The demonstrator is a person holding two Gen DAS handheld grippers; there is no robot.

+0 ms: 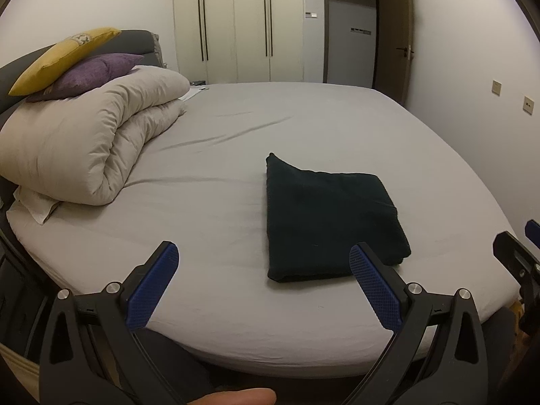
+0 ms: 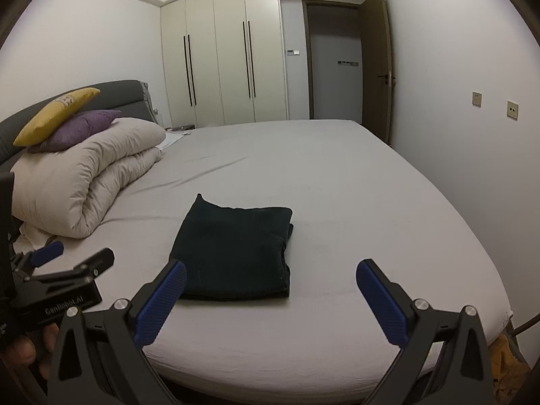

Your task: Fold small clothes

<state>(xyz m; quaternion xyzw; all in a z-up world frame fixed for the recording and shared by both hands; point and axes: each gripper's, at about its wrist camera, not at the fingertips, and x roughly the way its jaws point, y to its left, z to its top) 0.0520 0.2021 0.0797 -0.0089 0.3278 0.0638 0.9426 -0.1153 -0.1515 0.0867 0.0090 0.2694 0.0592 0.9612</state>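
Folded into a flat, thick rectangle: a dark green cloth (image 1: 329, 222), lying on the grey sheet of the bed (image 1: 236, 135) near the near edge. Long axis running from the near edge of the bed toward the wardrobe (image 1: 236, 23) at the far wall. Near end squared off, showing stacked layers along the fold; far left corner poking up into a small peak. Surface soft and slightly fuzzy, knit-like, with blunt rounded edges.

Left gripper (image 1: 263, 263) held just above the bed's near edge, blue ribbed pads spread wide, nothing between them; right pad overlapping the cloth's near right corner in view, contact not clear. Right gripper (image 2: 271, 278) likewise splayed wide open and empty, its left pad (image 2: 162, 303) near the cloth's near left corner. Black plastic frames, silver bolts at the pivots.

At the head end, to the left: a beige quilted duvet (image 1: 84, 148) rolled into a puffy bundle, topped by a purple cushion (image 1: 91, 74) and a yellow cushion (image 1: 60, 59), against a grey padded headboard (image 2: 111, 96). Smooth cream wardrobe doors with long black handles; open door (image 1: 395, 37) beside them.
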